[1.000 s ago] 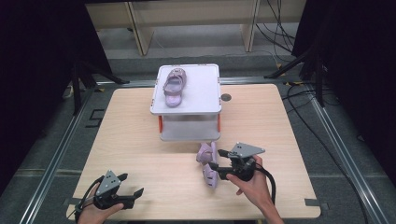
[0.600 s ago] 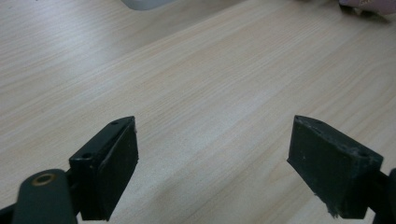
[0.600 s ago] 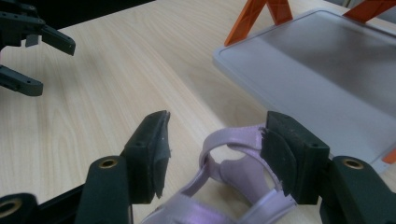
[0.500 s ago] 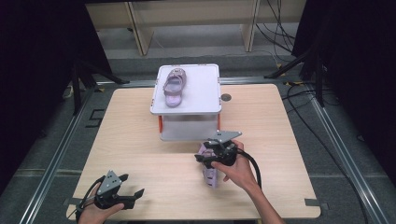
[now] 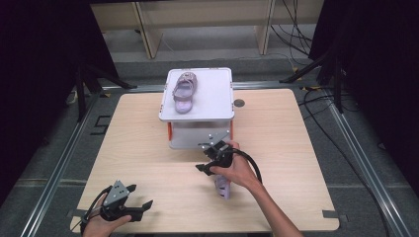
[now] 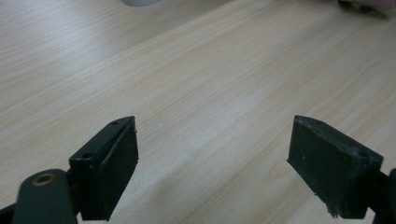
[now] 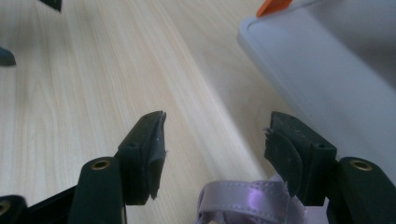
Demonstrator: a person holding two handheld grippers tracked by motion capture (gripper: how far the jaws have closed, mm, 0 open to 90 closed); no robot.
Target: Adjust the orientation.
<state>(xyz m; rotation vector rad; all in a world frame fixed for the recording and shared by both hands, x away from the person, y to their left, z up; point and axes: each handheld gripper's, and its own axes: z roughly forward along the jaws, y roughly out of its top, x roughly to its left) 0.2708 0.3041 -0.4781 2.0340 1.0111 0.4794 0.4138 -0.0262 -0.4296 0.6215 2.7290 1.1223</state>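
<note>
Noted on the pale wooden table: white lidded plastic storage box with orange latches, set toward the far middle. One lilac strapped sandal lying flat on the box lid, toe toward the near edge. Matching second lilac sandal flat on the tabletop, just in front of the box and slightly to its right, partly hidden under the right forearm.

Right gripper held low over that tabletop sandal, between it and the box front. Jaws parted, nothing between them; glossy lilac strap visible just beneath and between the jaw roots in the right gripper view. Positioned, in all likelihood, to close on the strap, since that offers the thinnest, firmest grasp.

Left gripper parked at the near left corner, well apart from both sandals. Jaws wide, empty, over bare wood. Probably kept clear to leave room.
</note>
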